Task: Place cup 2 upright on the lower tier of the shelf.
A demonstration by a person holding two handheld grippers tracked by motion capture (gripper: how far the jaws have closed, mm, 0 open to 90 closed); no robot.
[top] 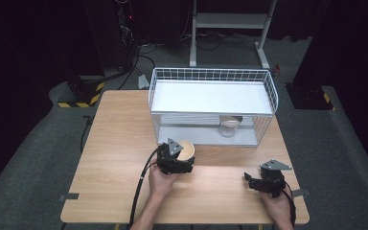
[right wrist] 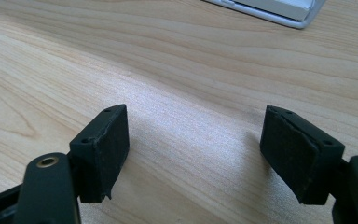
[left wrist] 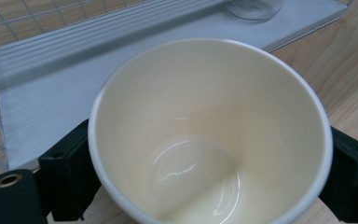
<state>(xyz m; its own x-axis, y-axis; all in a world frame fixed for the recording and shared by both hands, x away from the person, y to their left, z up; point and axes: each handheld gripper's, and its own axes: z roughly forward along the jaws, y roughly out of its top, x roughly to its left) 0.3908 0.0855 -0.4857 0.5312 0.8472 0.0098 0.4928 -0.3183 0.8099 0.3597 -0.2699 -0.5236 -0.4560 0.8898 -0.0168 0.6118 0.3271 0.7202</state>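
- Cream paper cup (top: 187,149), upright at frame centre, sits just before the white wire basket (top: 211,76) — gripped by the left gripper (top: 178,161).
- Right gripper (top: 258,181), lower right — unclenched, empty, farther away.

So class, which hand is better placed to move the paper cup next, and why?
Left. The left tool already has its jaws on either side of the paper cup; the right tool is open over bare table, off to the side.
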